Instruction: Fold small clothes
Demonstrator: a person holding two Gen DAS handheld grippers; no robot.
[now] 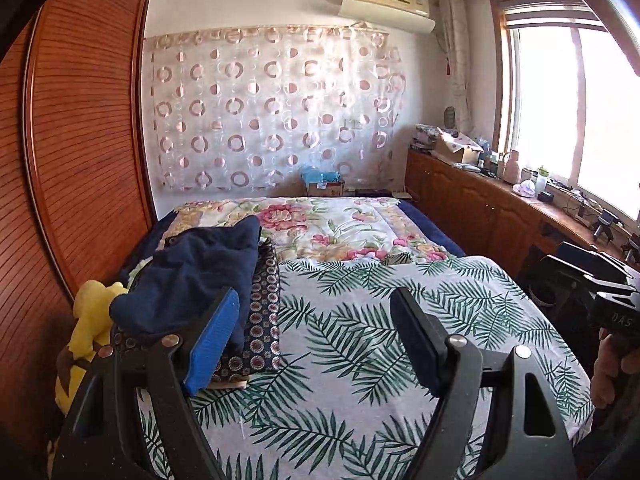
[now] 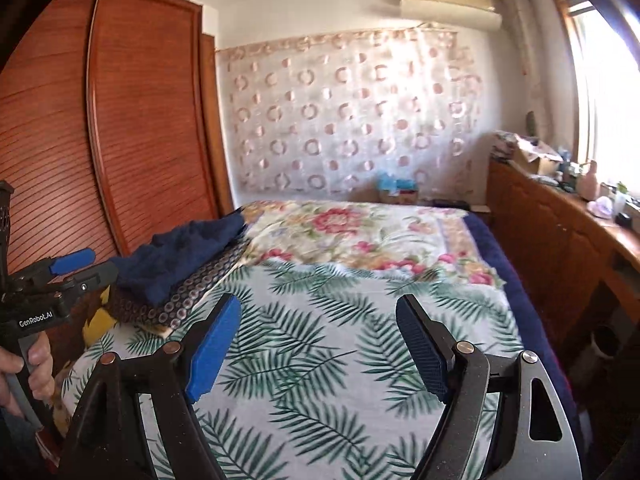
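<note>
A crumpled navy garment (image 1: 192, 272) lies on a folded dark cloth with a small round pattern (image 1: 264, 312), at the left side of the bed. My left gripper (image 1: 316, 294) hovers open over the palm-leaf sheet (image 1: 360, 344), its blue pad (image 1: 218, 332) just in front of the navy garment, and holds nothing. My right gripper (image 2: 320, 300) is open and empty above the same sheet (image 2: 320, 360), to the right of the navy garment (image 2: 188, 252) and patterned cloth (image 2: 192, 296). Each gripper shows at the edge of the other's view: right gripper (image 1: 560, 254), left gripper (image 2: 92, 266).
A yellow plush toy (image 1: 92, 320) sits by the bed's left edge, against the wooden wardrobe (image 1: 80, 140). A floral blanket (image 1: 320, 228) covers the far half of the bed. A cluttered wooden cabinet (image 1: 480, 200) runs under the window on the right. Hands (image 2: 32, 364) grip the handles.
</note>
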